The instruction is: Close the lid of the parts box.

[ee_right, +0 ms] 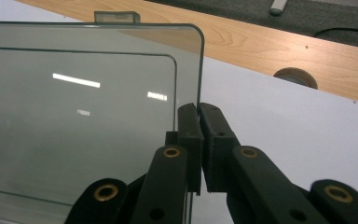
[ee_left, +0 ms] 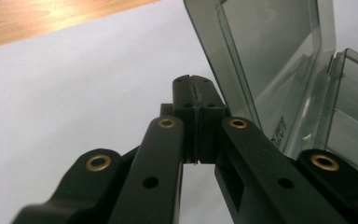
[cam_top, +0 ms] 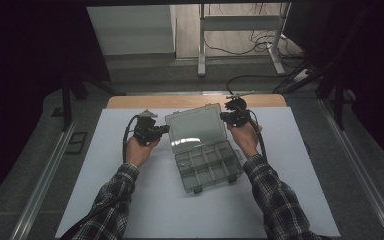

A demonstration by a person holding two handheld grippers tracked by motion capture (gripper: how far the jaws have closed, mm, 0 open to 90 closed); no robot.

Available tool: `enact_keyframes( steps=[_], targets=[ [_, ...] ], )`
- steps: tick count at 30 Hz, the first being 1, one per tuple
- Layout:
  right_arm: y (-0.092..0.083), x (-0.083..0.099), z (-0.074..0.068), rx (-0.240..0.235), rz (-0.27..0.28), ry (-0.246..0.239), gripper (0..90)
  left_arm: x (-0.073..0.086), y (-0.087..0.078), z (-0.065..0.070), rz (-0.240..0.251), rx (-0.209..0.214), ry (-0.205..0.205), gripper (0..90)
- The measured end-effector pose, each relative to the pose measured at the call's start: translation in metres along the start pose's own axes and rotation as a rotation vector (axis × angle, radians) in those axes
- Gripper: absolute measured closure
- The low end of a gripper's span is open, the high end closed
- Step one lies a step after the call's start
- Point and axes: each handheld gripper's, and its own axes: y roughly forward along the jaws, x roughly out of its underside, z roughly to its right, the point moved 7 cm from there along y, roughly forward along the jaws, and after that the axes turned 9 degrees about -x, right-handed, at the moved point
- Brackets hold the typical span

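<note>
The smoky organizer box (cam_top: 207, 162) is lying open on the tabletop (cam_top: 145, 200); its lid (ee_right: 79, 112) is being pinched at the edge by the right gripper (ee_right: 199, 116), while the left gripper (ee_left: 195, 91) is clenched empty beside it. The lid should be swung gently.

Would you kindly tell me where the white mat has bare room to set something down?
The white mat is bare in front of the clear smoky plastic compartment box, between the plaid sleeves, and along both outer edges. It is crowded mid-table, where the left gripper and right gripper flank the raised lid.
</note>
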Motion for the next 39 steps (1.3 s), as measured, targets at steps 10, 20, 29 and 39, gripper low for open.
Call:
enact_keyframes(
  steps=[10,20,29,39],
  targets=[
    [-0.012,0.002,-0.002,-0.031,0.000,-0.018,83.6,-0.005,-0.009,0.006,0.014,0.024,0.028,89.3],
    [-0.024,0.005,-0.007,-0.054,0.001,-0.045,80.8,-0.003,-0.017,0.015,0.018,0.050,0.049,89.0],
    [-0.038,0.011,-0.010,-0.068,-0.004,-0.075,76.2,0.000,-0.022,0.024,0.012,0.062,0.056,88.4],
    [-0.054,0.022,-0.011,-0.101,0.001,-0.081,59.4,0.003,-0.031,0.031,0.006,0.067,0.071,87.5]
  ],
)
